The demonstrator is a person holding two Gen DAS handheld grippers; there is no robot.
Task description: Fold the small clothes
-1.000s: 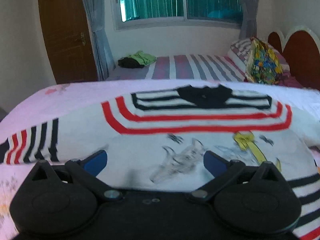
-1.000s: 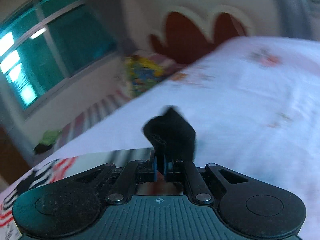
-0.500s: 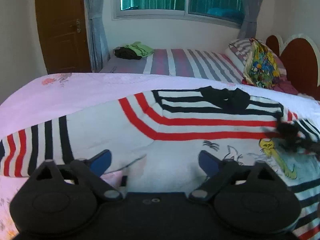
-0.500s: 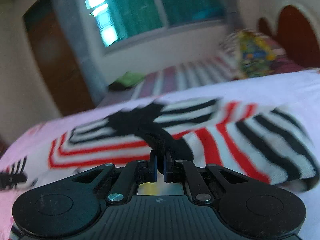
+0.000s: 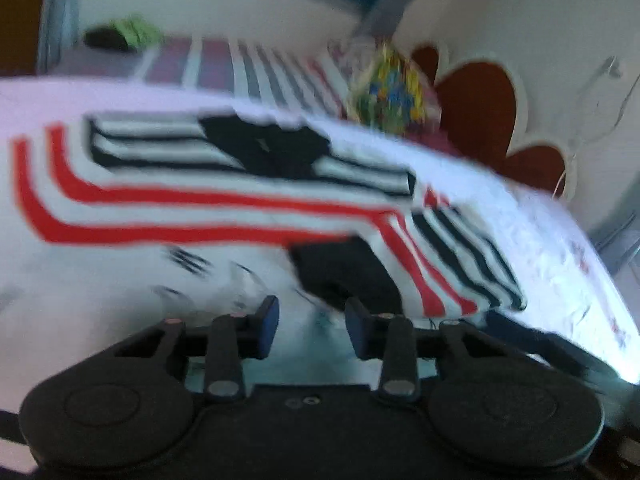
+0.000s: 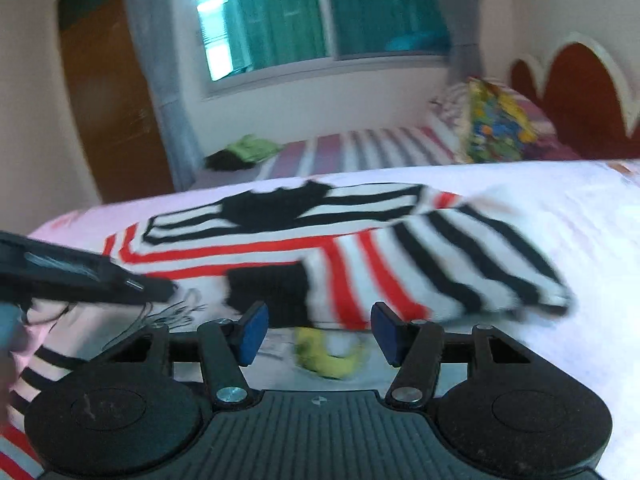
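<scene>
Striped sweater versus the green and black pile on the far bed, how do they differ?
The striped sweater lies spread flat on the near bed, one sleeve folded across it; the green and black pile sits bunched up. The sweater is white with red and black stripes; the pile shows plain green and black. Both lie on beds.

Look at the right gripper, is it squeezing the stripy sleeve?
No, the right gripper has its blue pads apart with nothing pressed between them, and the striped sleeve lies folded over the shirt beyond them.
</scene>
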